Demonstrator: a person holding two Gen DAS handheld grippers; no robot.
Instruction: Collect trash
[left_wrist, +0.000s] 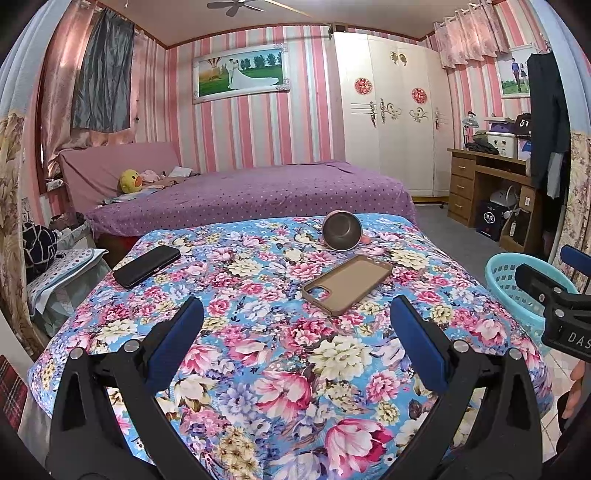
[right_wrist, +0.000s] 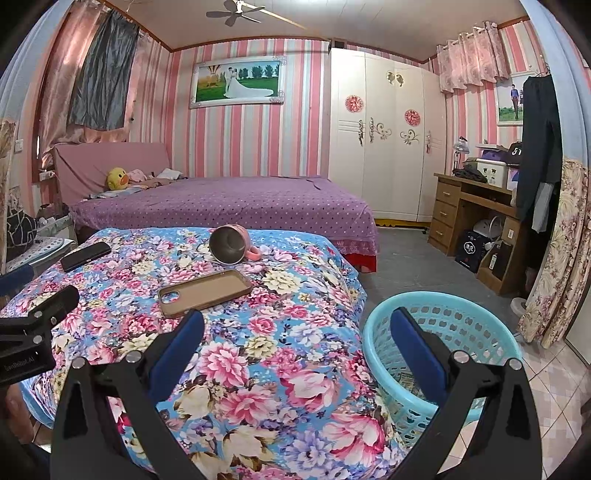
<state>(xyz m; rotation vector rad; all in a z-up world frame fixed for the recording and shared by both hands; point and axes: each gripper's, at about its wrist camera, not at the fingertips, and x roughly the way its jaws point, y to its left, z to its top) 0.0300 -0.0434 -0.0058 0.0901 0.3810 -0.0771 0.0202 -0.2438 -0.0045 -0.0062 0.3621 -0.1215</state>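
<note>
Both pairs of fingers (left_wrist: 177, 339) spread wide and empty: left gripper (left_wrist: 295, 306) poised over the worktop (left_wrist: 258, 369) just short of the phone case (left_wrist: 347, 282), right gripper (right_wrist: 297, 314) to the right of the case, straddling the worktop edge and the basket (right_wrist: 461, 317).

No plain scrap or wrapper anywhere on the flowered cloth. Possibly the case itself meant as the trash to collect, though hard to say. Lying flat and open side up, mid-worktop. Likely light, thin and bendy, a bit grippy. Best pinched across one long edge, one finger slipped under the lip; soft cloth beneath should give way to allow that.

Beyond the case, a mug (left_wrist: 341, 230) tipped on its side, mouth toward the camera: stiff, smooth inside, apt to roll; best gripped by the rim wall or the handle. Far left of the case, a black phone (left_wrist: 146, 266).

Basket floor mostly hidden behind the right finger and the mesh wall; contents not readable. Near worktop edge cut off by both grippers.
</note>
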